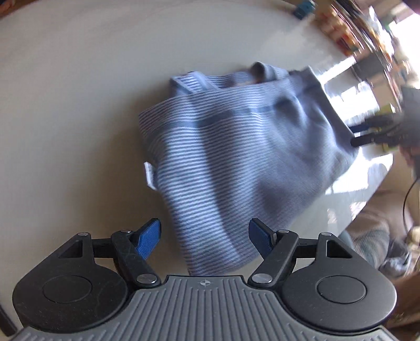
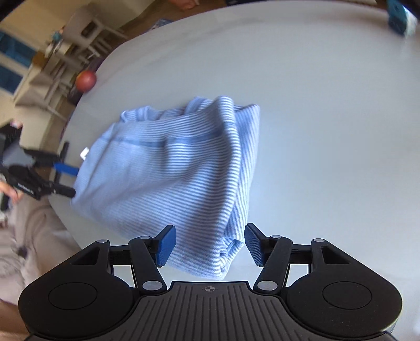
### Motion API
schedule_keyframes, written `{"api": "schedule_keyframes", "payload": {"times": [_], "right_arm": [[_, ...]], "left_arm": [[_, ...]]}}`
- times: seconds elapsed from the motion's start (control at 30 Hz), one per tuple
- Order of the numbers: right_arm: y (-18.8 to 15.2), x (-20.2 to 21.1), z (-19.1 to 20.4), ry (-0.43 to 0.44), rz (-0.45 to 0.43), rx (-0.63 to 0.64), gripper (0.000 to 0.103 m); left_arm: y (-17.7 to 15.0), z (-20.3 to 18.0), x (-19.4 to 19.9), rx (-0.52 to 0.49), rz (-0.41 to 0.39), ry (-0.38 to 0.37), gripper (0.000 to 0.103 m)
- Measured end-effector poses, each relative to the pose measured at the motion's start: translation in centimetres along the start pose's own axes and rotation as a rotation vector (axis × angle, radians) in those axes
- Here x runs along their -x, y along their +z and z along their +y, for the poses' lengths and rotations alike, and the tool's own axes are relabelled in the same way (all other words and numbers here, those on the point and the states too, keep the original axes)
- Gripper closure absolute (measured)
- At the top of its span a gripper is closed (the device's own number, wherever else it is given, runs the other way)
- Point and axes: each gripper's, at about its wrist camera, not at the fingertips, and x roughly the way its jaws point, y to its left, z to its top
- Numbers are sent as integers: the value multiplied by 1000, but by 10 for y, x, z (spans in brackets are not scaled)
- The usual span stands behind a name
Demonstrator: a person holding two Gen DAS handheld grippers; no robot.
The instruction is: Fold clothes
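Note:
A blue-and-white striped garment (image 1: 236,157) lies folded in a loose bundle on the round white table (image 1: 78,105), with a small white label at its left edge. My left gripper (image 1: 204,237) is open, and the garment's near corner lies between its blue pads (image 1: 149,238) without being pinched. In the right wrist view the same garment (image 2: 170,170) fills the middle. My right gripper (image 2: 210,244) is open astride its near folded corner. Each gripper also shows at the garment's far side in the other view: right gripper (image 1: 359,135), left gripper (image 2: 71,181).
The table (image 2: 328,131) edge curves close behind the garment. A teal box (image 2: 397,15) stands at the far rim. A red ball (image 2: 85,80) and pale furniture lie beyond the edge. A person's clothed lap (image 1: 372,228) is next to the table.

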Motion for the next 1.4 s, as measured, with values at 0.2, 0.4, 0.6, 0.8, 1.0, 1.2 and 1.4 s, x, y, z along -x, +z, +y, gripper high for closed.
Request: {"api": "schedule_keyframes", "payload": {"times": [0.2,0.4,0.6,0.8,1.0,1.2,1.4], "right_arm": [[6,-12,-22,34,14,-80,44],[5,-21,-33,75,19,-122,44],[8,-20,-41,121,-20,-159,44],[19,-27,-34,125,-24,-144,44],[21,-26,-44,149,-67,-183,49],[23,-24,-39,107,-100,-144,55],[17,-25,-36,55,-112,-114,76]], "left_arm": [[-3,20,-18,88,-3,-41,32],[-3,23,-22,119,-51,-94,27],[-3,19,-27,136,-106,-140,13],[9,-10,-42,54,-129,-147,0],[17,-14,-44,42,-188,-138,0],[19,-24,-46,6,-225,-117,1],[18,-15,-40,66,-238,-101,63]]}}
